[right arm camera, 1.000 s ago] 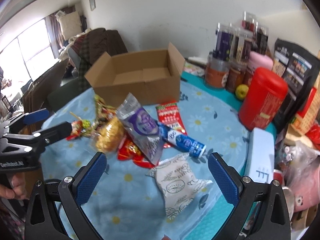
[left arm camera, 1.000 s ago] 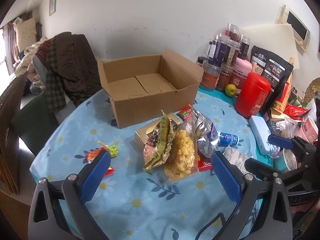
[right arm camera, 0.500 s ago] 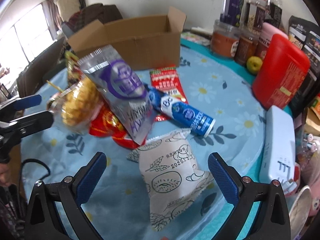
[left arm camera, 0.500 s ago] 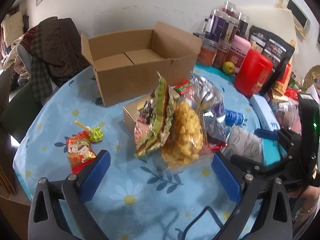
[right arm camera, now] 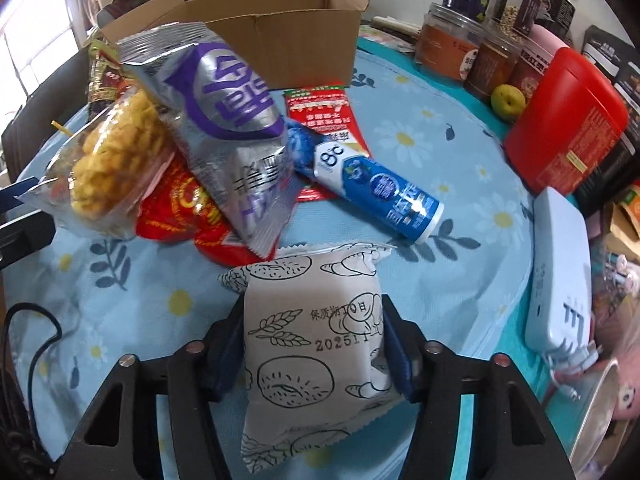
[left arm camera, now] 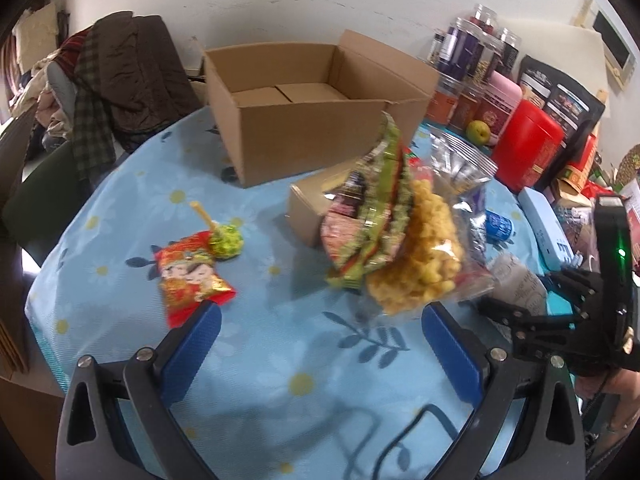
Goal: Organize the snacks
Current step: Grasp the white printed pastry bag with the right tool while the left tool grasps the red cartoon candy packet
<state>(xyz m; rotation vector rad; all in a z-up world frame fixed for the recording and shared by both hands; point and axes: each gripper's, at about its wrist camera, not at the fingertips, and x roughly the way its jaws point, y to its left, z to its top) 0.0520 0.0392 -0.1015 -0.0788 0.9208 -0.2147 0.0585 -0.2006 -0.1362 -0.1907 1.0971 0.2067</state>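
White bread packet (right arm camera: 316, 344) with line-drawn buns sits between my right gripper (right arm camera: 314, 348) pads, low centre of the right wrist view. Jaws are closing on it, both blue pads touching its sides, packet lying on the blue daisy tablecloth (right arm camera: 420, 148).

From the packet: at 12 o'clock, just beyond its top edge, the silver-and-purple bag (right arm camera: 228, 128) leans over a red wrapper (right arm camera: 180, 208). At 1 o'clock the blue bottle (right arm camera: 384, 196) lies on its side, partly on a red flat pack (right arm camera: 324, 108). At 10 o'clock the clear bag of yellow puffs (right arm camera: 108, 164). Further at 12, the open cardboard box (right arm camera: 280, 44), nothing visible inside. At 2 o'clock a red canister (right arm camera: 568, 120), jars (right arm camera: 480, 44) and a green fruit (right arm camera: 508, 102). At 3 o'clock a pale blue case (right arm camera: 560, 276).

My left gripper (left arm camera: 320, 344) hangs wide open above the cloth, nothing between the pads. In its view the puff bag and a green-edged packet (left arm camera: 376, 216) sit at 12 to 1 o'clock, a small brown box (left arm camera: 312, 212) behind them. A red cartoon packet (left arm camera: 192, 276) and a green lollipop (left arm camera: 226, 240) lie at 10 o'clock, near the left pad. Coats (left arm camera: 112, 92) are piled at the far 10 o'clock edge.
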